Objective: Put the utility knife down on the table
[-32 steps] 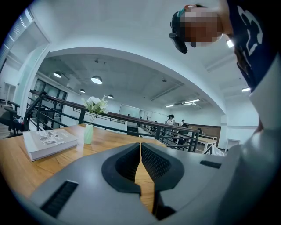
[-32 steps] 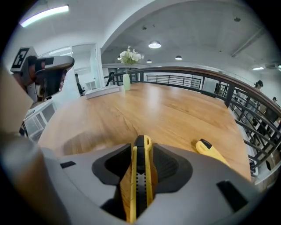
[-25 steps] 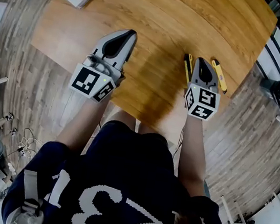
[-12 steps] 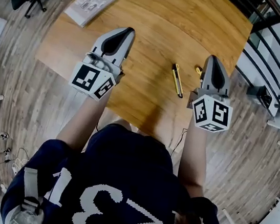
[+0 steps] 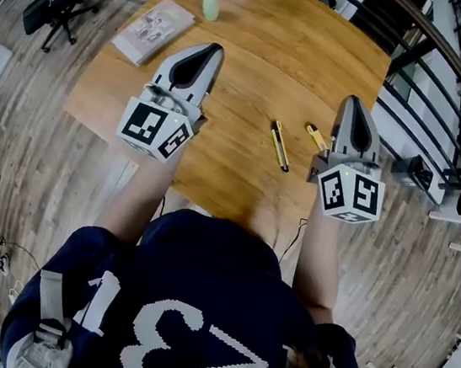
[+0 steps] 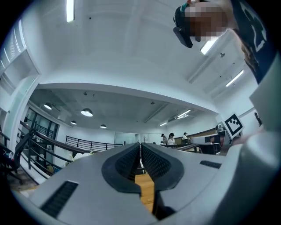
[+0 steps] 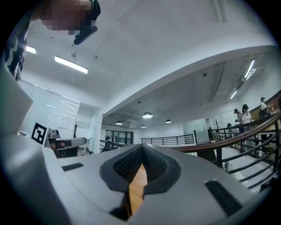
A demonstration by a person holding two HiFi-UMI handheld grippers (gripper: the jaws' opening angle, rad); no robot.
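The utility knife [image 5: 280, 145] lies flat on the tabletop [image 5: 258, 47] between the left hand-held gripper [image 5: 208, 51] and the right hand-held gripper [image 5: 351, 102] — both closed on nothing, neither touching it.

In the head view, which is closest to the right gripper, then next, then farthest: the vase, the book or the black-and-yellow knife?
1. The utility knife, just left of the right gripper.
2. The vase, table's far edge.
3. The book, far left corner.
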